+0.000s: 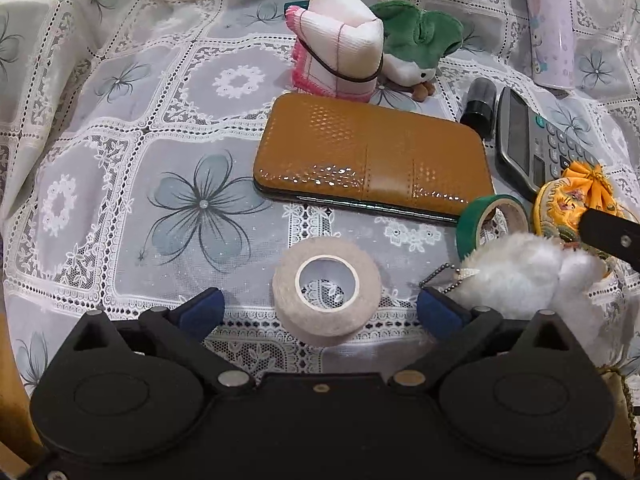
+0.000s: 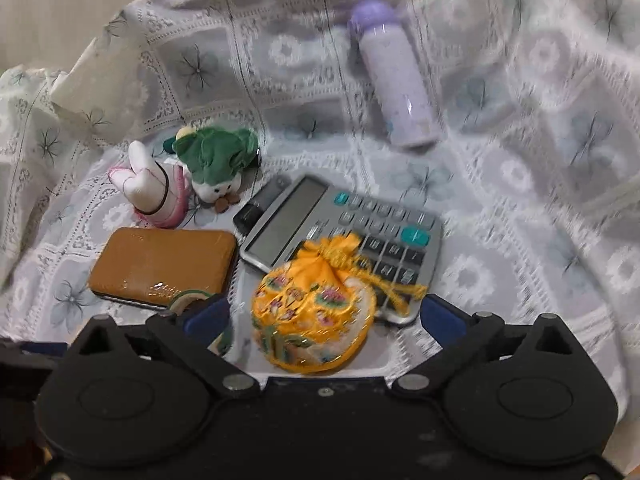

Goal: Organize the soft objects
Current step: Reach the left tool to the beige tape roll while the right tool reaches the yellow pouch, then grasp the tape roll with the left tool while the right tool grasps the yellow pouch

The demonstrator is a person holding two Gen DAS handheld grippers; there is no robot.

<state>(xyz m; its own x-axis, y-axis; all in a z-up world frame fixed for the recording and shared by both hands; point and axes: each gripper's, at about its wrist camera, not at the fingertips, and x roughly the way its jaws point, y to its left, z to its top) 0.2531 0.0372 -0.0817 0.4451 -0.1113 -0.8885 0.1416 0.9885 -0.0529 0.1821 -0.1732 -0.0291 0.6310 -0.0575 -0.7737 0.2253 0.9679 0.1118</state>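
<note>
On the lace-covered counter [image 1: 120,128]: folded white-and-pink cloth bundle [image 1: 340,52] and green-hooded plush toy [image 1: 416,48], together at the back; yellow embroidered satin pouch [image 2: 316,316] between the open right gripper [image 2: 324,320] jaws, ungrasped; white fluffy keychain [image 1: 532,276] beside the open, empty left gripper [image 1: 320,312]. Sorting judged partly done.

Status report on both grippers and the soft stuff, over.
Left gripper open around white fabric tape roll. Right gripper open around yellow embroidered drawstring pouch. Pouch leans on grey calculator.

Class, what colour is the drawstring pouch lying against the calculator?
Yellow-orange with a floral pattern; the pouch shows best in the right wrist view.
</note>
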